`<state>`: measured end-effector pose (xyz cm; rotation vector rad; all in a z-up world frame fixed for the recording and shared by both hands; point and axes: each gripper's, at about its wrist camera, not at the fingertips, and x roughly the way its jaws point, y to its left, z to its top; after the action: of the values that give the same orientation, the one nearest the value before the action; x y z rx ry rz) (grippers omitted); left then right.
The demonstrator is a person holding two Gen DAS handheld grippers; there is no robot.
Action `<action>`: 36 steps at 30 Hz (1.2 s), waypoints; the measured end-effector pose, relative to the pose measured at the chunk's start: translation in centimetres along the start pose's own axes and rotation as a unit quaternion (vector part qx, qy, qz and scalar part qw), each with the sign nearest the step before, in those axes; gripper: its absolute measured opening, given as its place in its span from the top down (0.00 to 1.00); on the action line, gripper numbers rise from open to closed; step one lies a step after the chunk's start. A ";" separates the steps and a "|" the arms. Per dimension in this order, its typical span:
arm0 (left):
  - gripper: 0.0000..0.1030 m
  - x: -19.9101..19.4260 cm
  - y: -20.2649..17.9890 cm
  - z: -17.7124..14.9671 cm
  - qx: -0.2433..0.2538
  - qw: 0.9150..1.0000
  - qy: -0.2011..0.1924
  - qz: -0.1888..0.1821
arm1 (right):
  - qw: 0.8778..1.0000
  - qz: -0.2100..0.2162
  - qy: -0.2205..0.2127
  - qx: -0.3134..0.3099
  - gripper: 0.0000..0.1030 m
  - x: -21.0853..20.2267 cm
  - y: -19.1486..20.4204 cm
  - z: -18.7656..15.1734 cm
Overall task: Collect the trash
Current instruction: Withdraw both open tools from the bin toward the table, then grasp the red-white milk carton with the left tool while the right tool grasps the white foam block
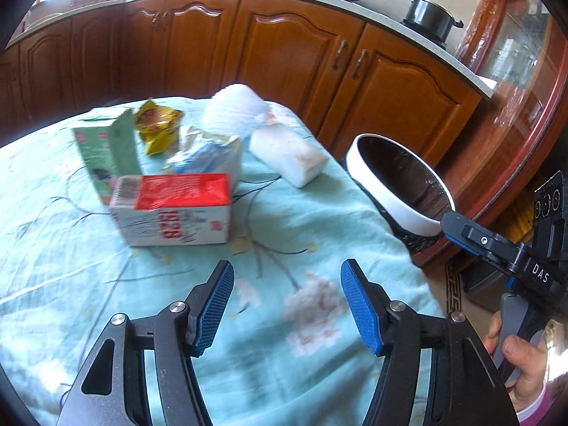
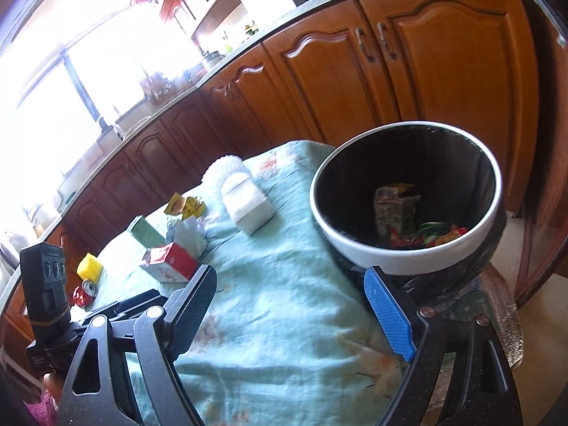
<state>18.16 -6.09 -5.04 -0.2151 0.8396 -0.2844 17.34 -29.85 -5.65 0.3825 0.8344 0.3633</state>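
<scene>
A red-and-white carton [image 1: 172, 209] lies on the light blue tablecloth [image 1: 106, 284], just ahead of my open, empty left gripper [image 1: 287, 305]. Behind it are a green box [image 1: 106, 156], a yellow wrapper [image 1: 158, 126], a crumpled blue-white wrapper [image 1: 202, 156], a white foam block [image 1: 287, 158] and a white fluffy wad [image 1: 234, 108]. The white-rimmed bin [image 2: 408, 198] with a black liner stands off the table's right edge and holds a carton and coloured wrappers [image 2: 426, 236]. My right gripper [image 2: 298, 305] is open and empty, near the bin's rim. The bin also shows in the left wrist view [image 1: 397, 184].
Wooden kitchen cabinets [image 1: 284, 53] and a counter with pots stand behind the table. A yellow object [image 2: 90, 266] and a crushed red can [image 2: 85, 293] lie at the table's far left. The right gripper's body [image 1: 497, 252] shows beside the bin. A glass cabinet [image 1: 514, 71] stands at right.
</scene>
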 end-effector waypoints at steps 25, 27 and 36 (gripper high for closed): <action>0.34 -1.0 7.4 2.6 0.033 0.998 -0.031 0.043 | 0.998 0.018 0.035 -0.042 0.16 4.5 3.8 0.2; 0.34 -0.4 7.4 2.6 0.035 0.999 -0.027 0.030 | 0.998 0.017 0.034 -0.040 0.16 4.6 3.6 0.4; 0.34 -0.7 4.9 0.6 0.064 0.997 -0.008 -0.045 | 0.999 0.018 0.033 -0.031 0.16 5.0 2.6 1.1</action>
<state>19.01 -1.22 -5.63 -0.1356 0.7937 -0.4200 20.83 -25.55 -7.02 0.3300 0.8801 0.4366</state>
